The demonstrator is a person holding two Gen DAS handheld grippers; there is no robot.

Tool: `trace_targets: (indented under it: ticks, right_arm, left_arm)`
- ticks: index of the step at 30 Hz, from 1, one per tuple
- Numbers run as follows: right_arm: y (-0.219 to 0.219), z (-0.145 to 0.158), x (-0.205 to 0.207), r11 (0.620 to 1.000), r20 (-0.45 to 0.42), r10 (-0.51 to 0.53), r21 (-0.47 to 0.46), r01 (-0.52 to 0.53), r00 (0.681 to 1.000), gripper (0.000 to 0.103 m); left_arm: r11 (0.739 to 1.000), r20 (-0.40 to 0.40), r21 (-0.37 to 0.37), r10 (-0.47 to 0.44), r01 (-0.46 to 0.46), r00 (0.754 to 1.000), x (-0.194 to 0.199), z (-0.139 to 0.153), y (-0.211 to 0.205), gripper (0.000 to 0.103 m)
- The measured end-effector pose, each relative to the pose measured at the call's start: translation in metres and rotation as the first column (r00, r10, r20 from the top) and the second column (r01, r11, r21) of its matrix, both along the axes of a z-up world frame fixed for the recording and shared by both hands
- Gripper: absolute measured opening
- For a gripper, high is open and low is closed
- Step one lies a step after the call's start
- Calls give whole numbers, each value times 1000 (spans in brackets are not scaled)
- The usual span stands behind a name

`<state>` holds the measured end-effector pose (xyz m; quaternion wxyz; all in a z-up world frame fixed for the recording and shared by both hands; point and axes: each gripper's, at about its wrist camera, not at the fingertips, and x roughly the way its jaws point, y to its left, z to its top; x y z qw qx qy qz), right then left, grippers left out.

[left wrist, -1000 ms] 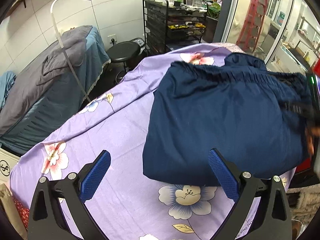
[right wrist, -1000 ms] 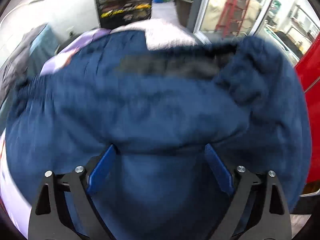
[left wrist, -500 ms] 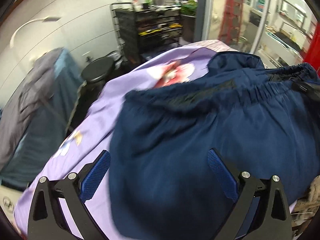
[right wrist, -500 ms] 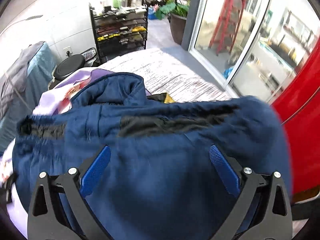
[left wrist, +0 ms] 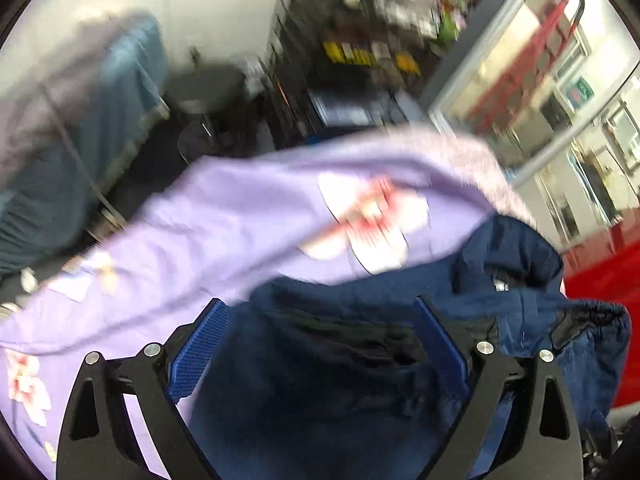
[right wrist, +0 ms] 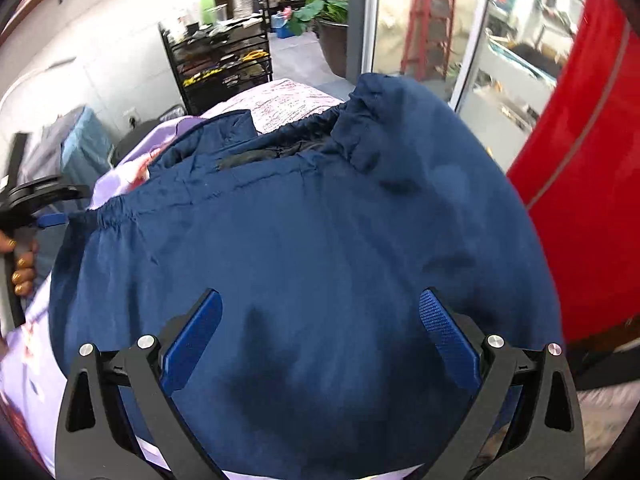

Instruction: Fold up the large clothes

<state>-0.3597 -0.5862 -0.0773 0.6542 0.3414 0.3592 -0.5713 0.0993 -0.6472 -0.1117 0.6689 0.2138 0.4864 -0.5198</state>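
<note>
Left wrist view: my left gripper is spread wide over the navy trousers, gripping nothing. The trousers lie on the purple floral sheet. Blur hides any writing.

Right wrist view: my right gripper is also released above the trousers. No label is readable.

A black wire shelf rack stands upper left, a red ladder upper centre-right, a potted plant between them.
</note>
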Motion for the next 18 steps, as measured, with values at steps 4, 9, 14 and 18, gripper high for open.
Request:
trace_targets:
  ticks: [4,9,14,18]
  right_arm:
    - [5,3,13,1000,3,-26,17,26,1000,97]
    - [15,15,35,999,-1,-24,39,24,1000,97]
    - [33,29,47,999,-32,-6,45,7,999,97]
    - [52,38,53,999,-35,17,50,-16,999,97]
  left_arm:
    - [995,118,14,-100,99,988,-19,27,39,96]
    - [989,210,27,-149,147,966,-61,39,99,96]
    - [982,155,72,-187,177,970,-90,37,136,96]
    - [976,203,73,-218,207,955,-113,46,153,96]
